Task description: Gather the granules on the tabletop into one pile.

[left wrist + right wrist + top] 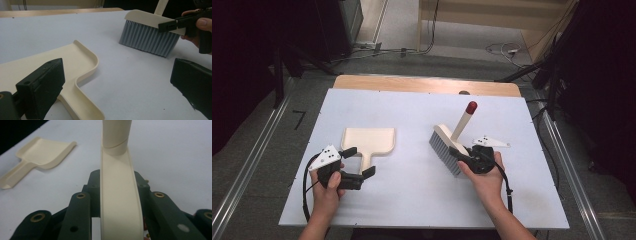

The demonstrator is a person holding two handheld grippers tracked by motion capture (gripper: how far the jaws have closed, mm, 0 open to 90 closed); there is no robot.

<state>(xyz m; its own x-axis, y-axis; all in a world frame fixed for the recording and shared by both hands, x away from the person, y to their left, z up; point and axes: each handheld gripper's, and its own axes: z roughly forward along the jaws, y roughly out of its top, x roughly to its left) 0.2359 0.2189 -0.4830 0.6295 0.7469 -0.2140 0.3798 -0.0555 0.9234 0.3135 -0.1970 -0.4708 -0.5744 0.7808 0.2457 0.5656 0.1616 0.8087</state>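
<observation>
Right tongs clamped on brush head, bristles on the bench. Left tongs wide, straddling the dustpan handle, not gripped. Dustpan lies flat, well apart from brush. Sweeping not started.

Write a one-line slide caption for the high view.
Right gripper clamps the brush by its head, bristles on the table; open left gripper straddles the cream dustpan handle.
</observation>
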